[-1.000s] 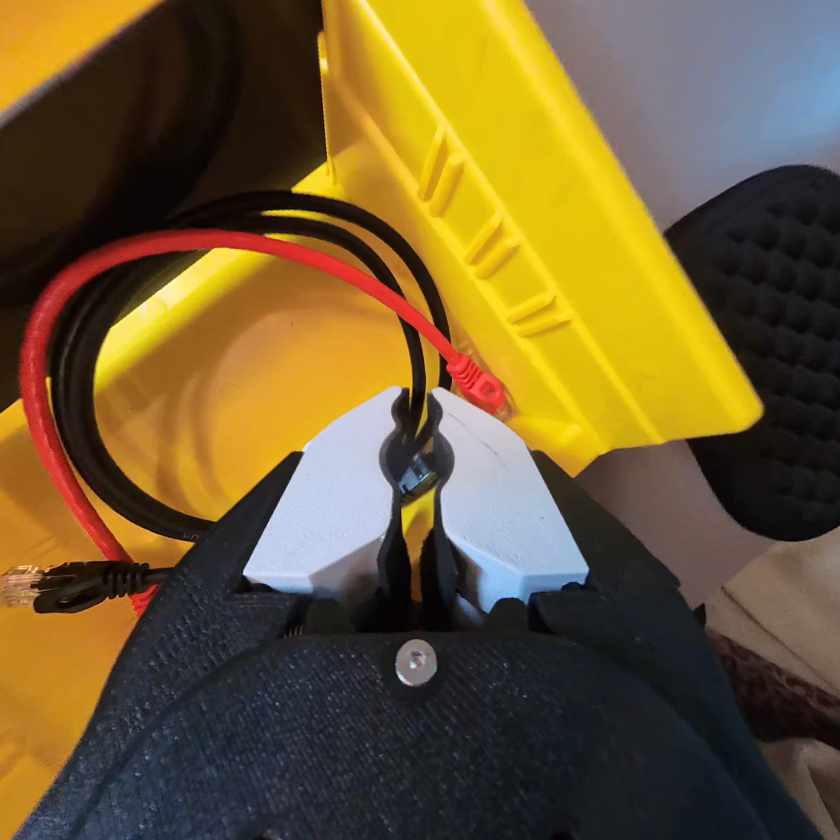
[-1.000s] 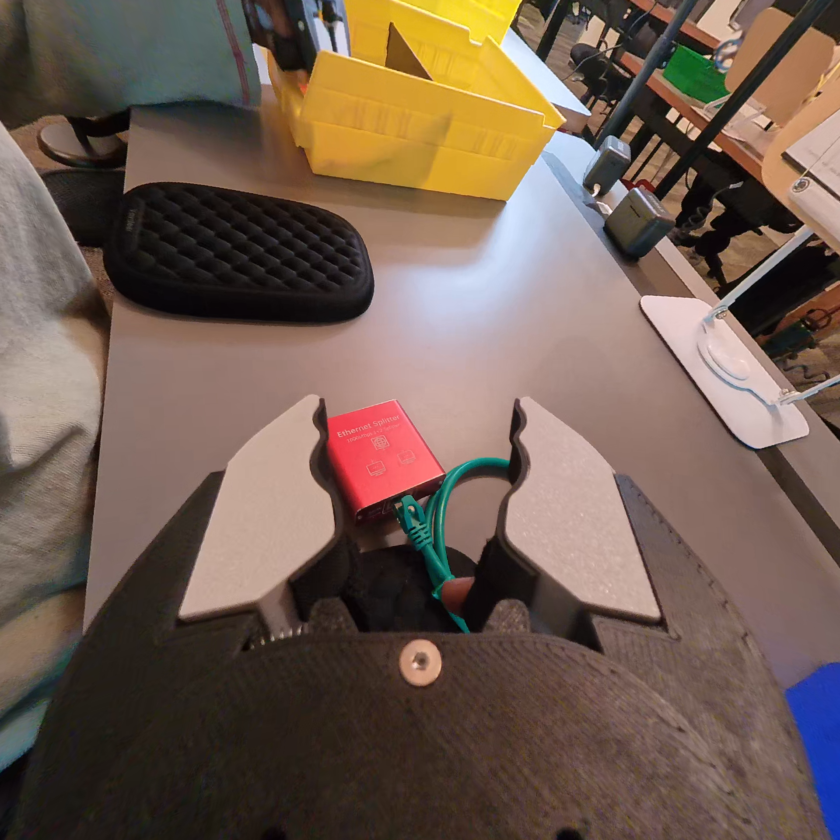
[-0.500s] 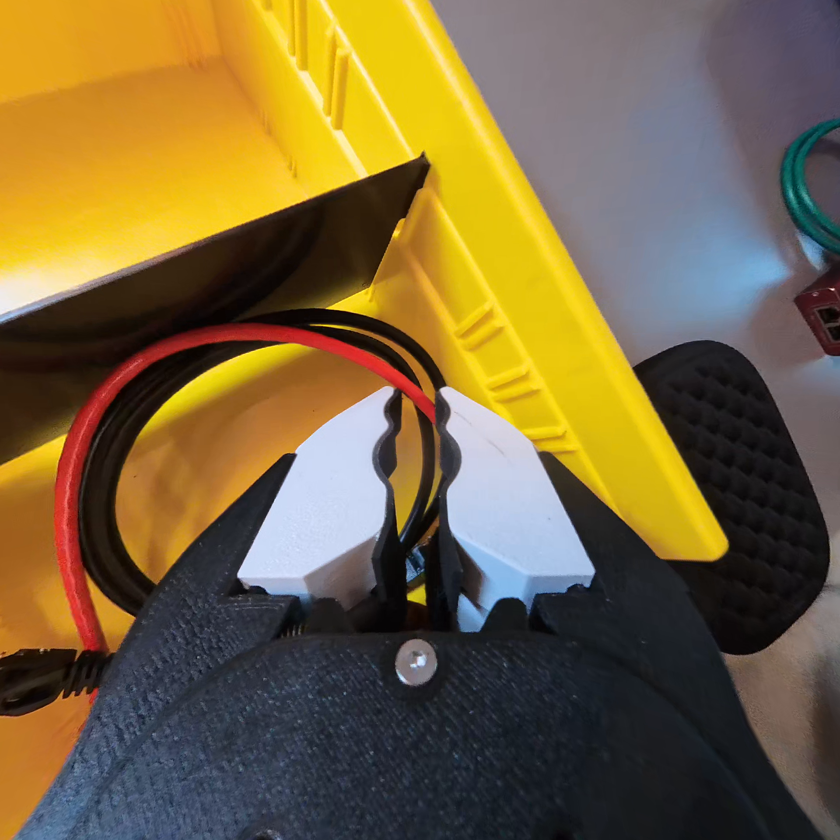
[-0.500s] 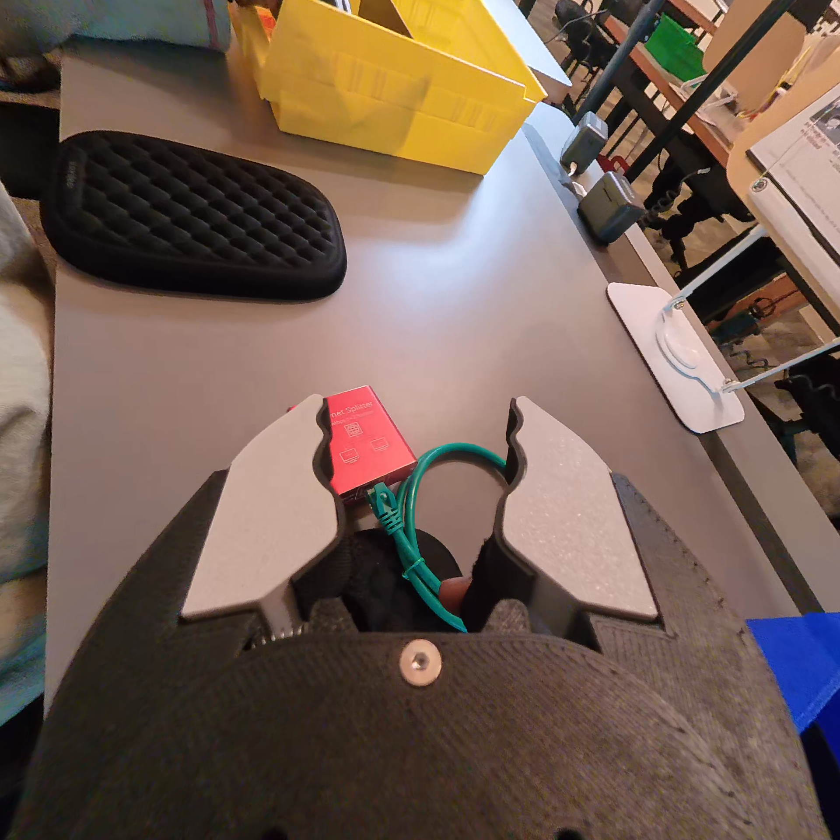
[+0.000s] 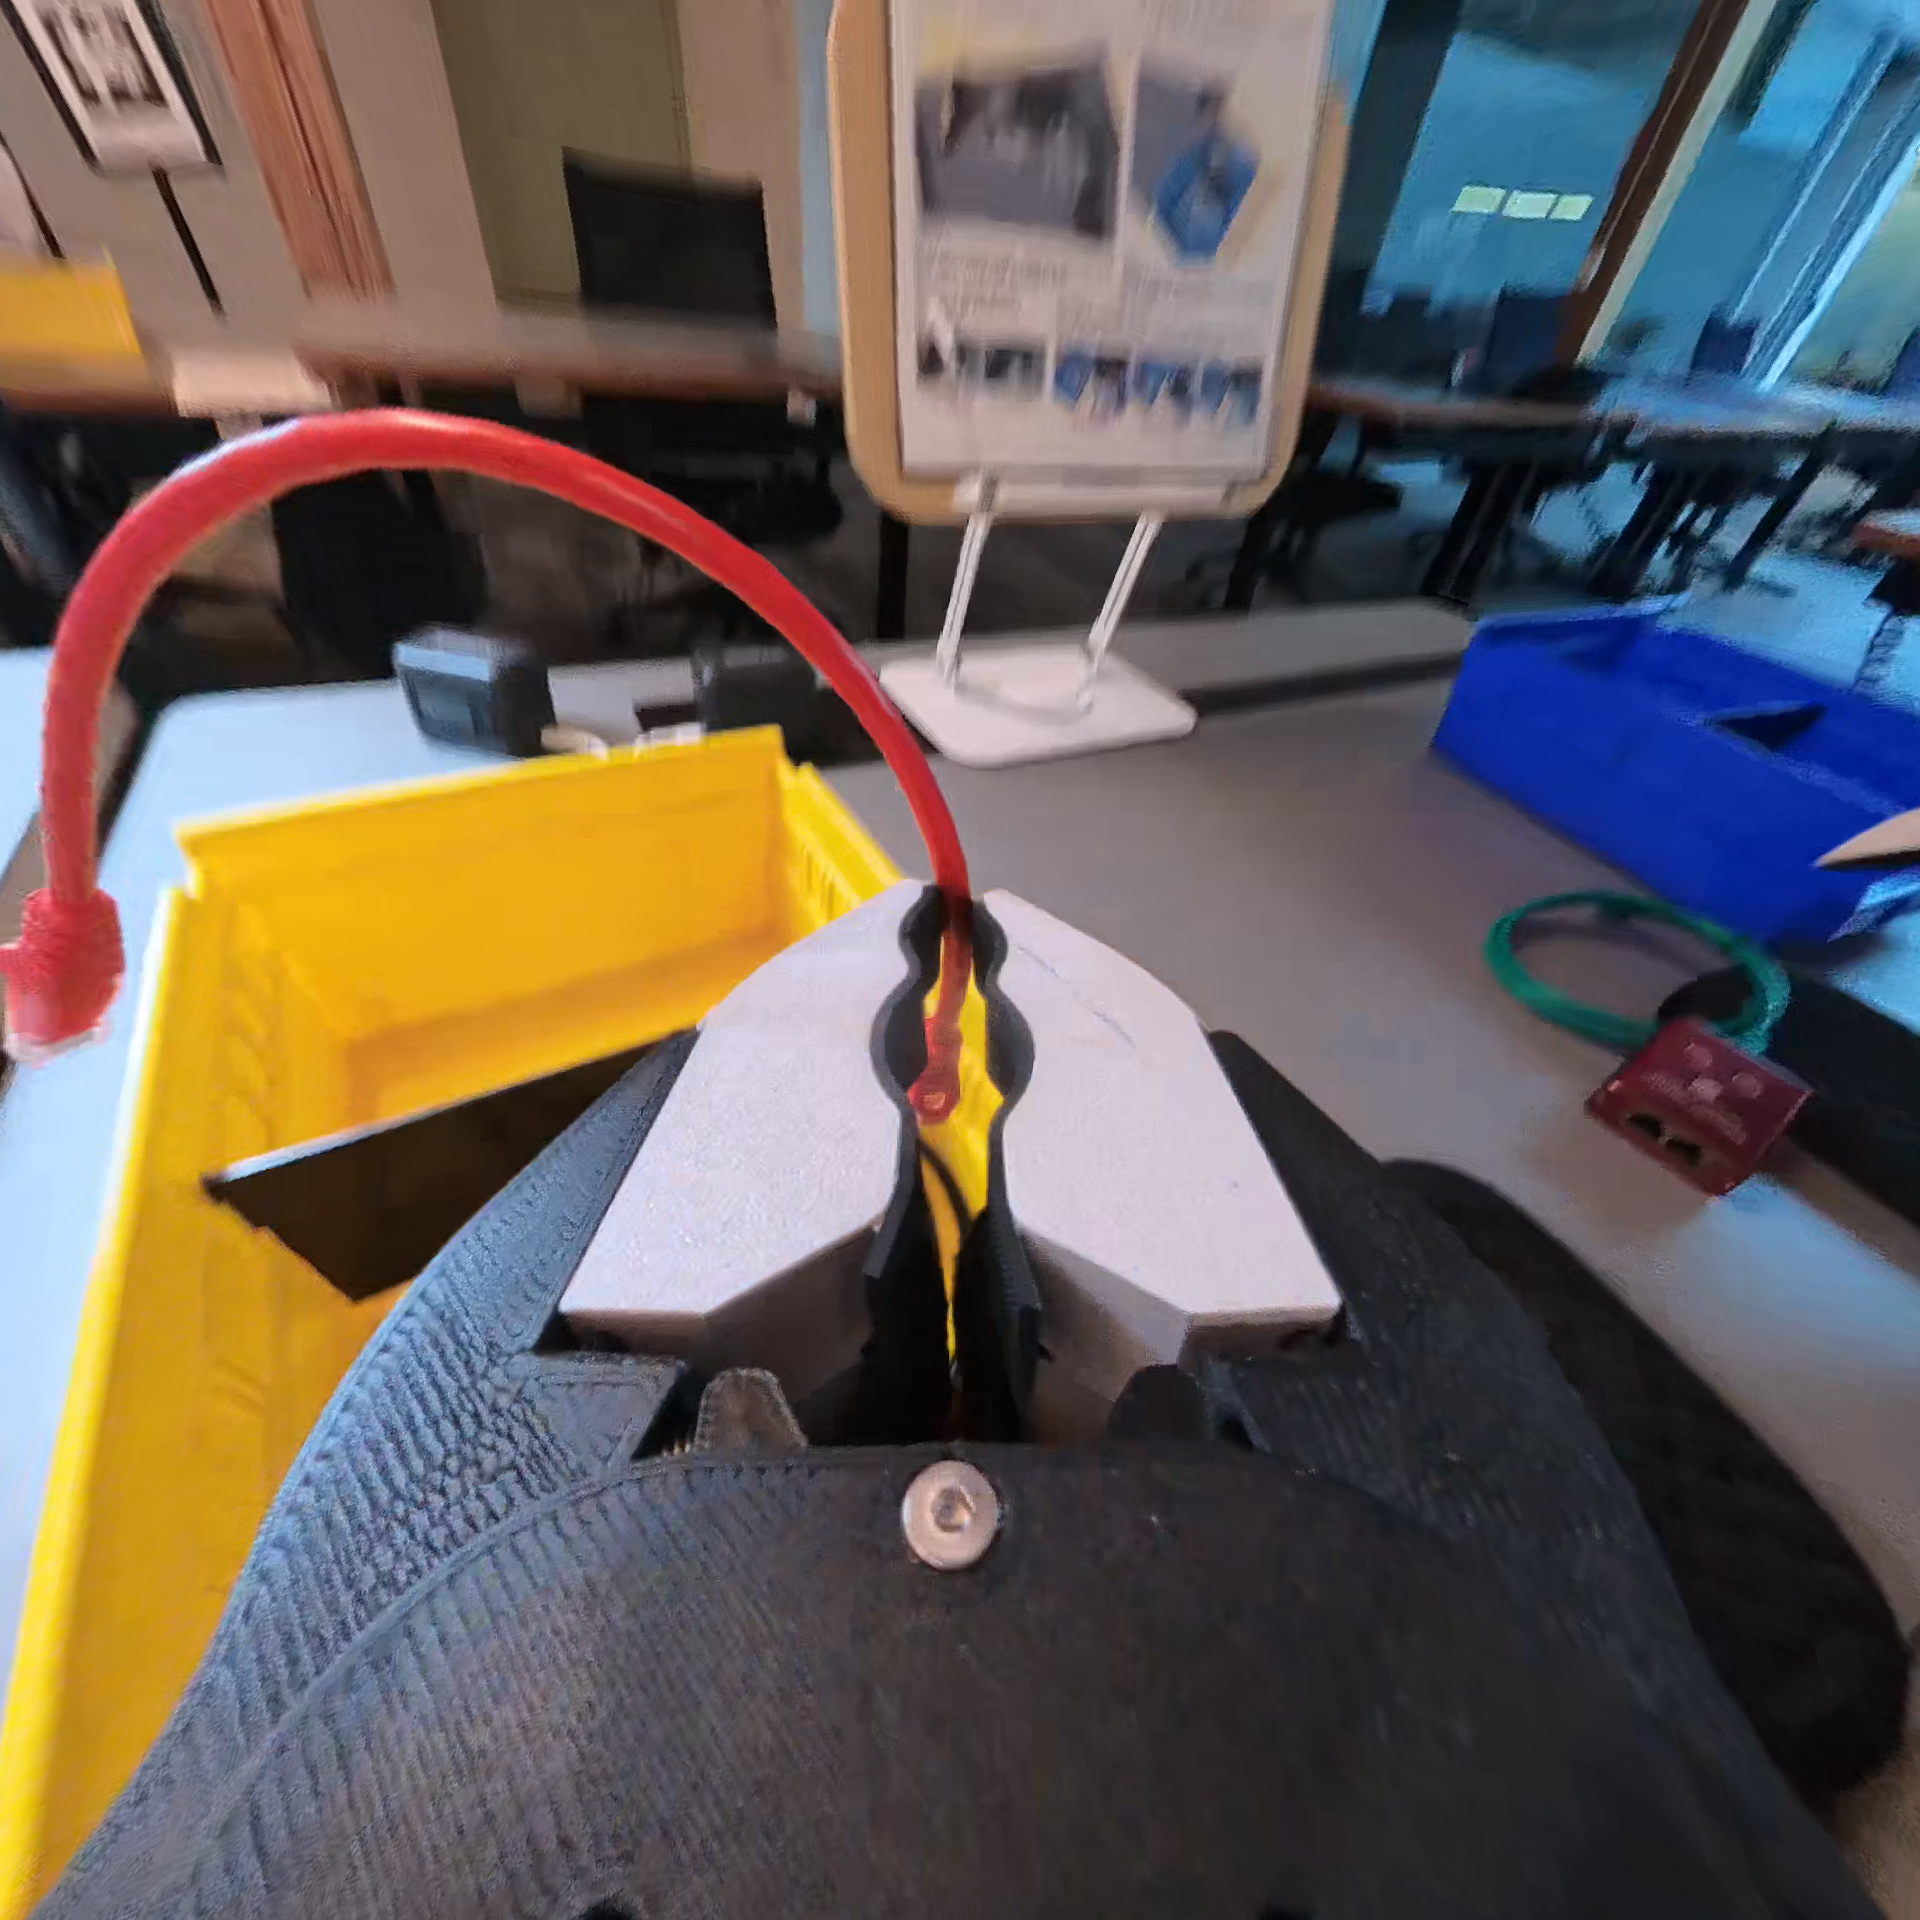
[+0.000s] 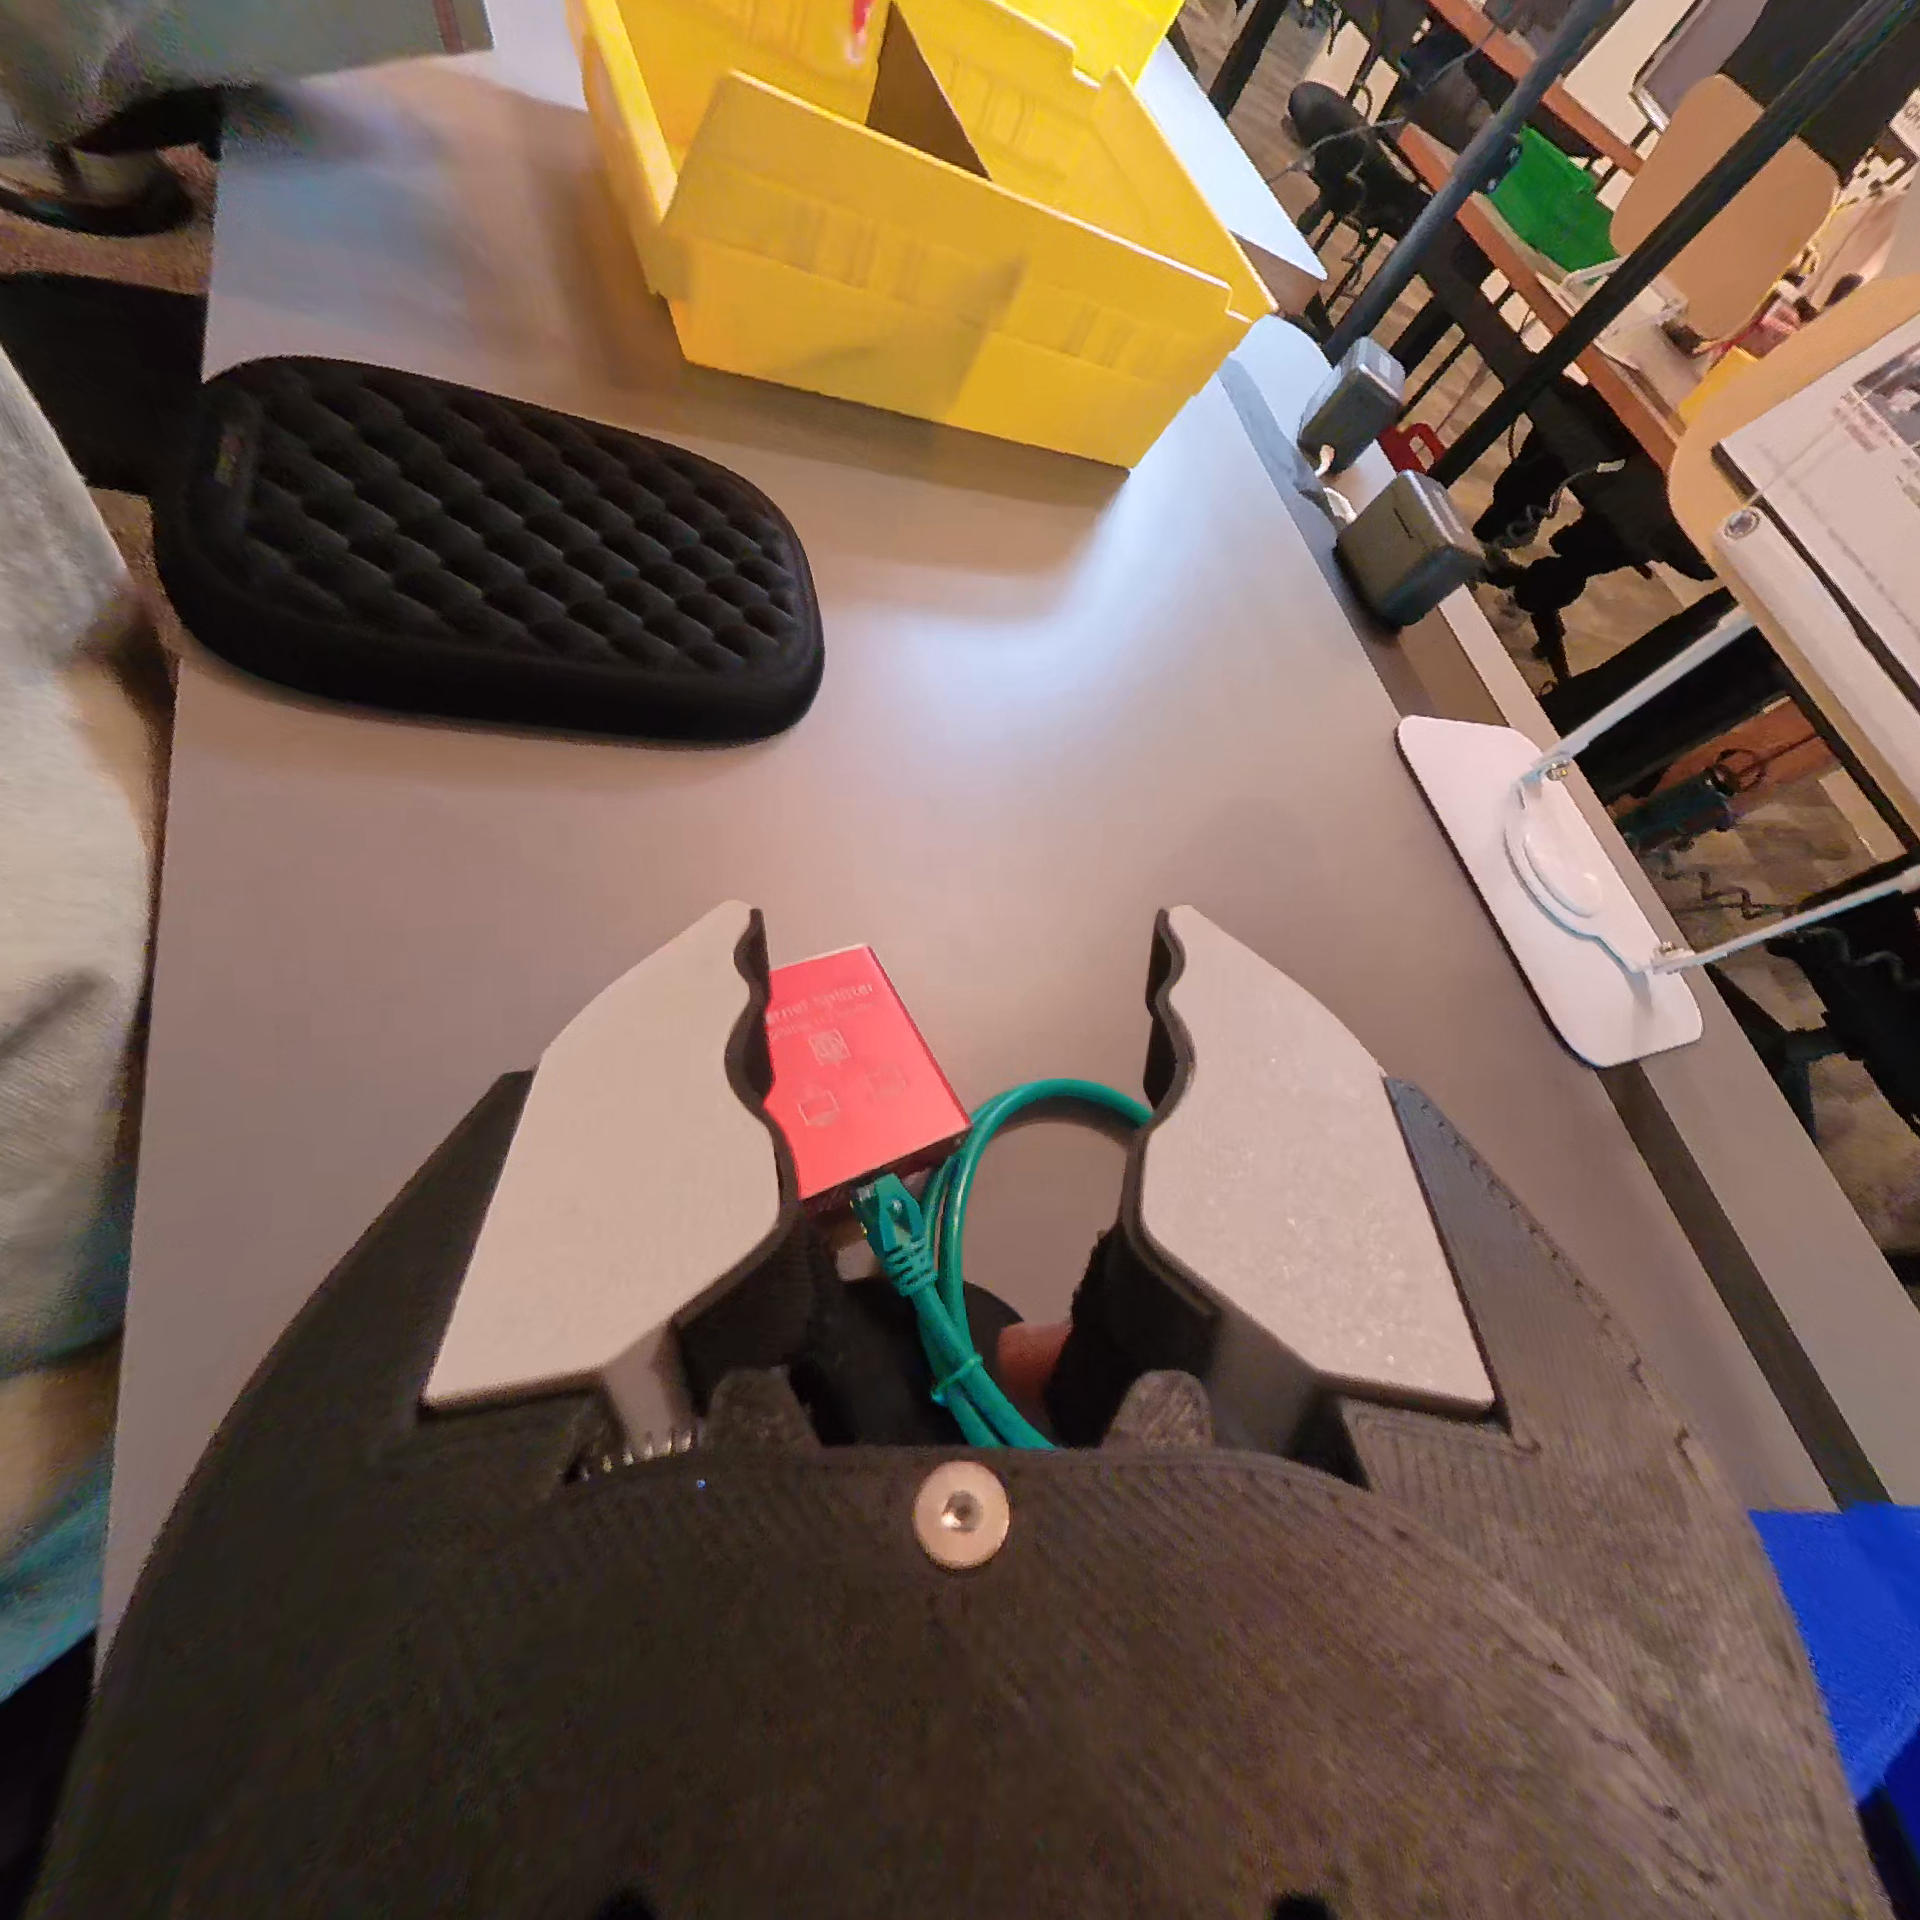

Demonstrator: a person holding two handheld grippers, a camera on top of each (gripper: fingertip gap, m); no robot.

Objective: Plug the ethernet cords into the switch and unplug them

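Observation:
My left gripper (image 5: 951, 914) is shut on a red ethernet cord (image 5: 499, 457) and holds it in the air above the yellow bin (image 5: 312, 935). The cord arches up and left; its far plug (image 5: 57, 977) hangs at the left edge. The red switch (image 5: 1699, 1101) lies on the grey table at the right with a green cord (image 5: 1621, 966) coiled behind it. In the right wrist view, my right gripper (image 6: 956, 935) is open over the switch (image 6: 852, 1070). The green cord (image 6: 935, 1247) has one plug in the switch's near end.
A black padded rest (image 6: 488, 551) lies on the table between switch and yellow bin (image 6: 935, 260). A blue bin (image 5: 1683, 748) stands at the right. A white sign stand (image 5: 1039, 696) and two grey boxes (image 6: 1403, 540) sit along the table's far edge. A person's sleeve (image 6: 62, 831) is at left. My hands' fingertips stand some 40 cm from each other. To reach the switch (image 6: 852, 1070) in a straight line is about 7 cm for my right fingers, about 40 cm for my left. The left camera catches it too, in the left wrist view (image 5: 1721, 1074).
My left gripper has lifted out of the yellow bin with the red cord and tilted up toward the room. The black cord is out of sight. My right gripper stays open over the switch.

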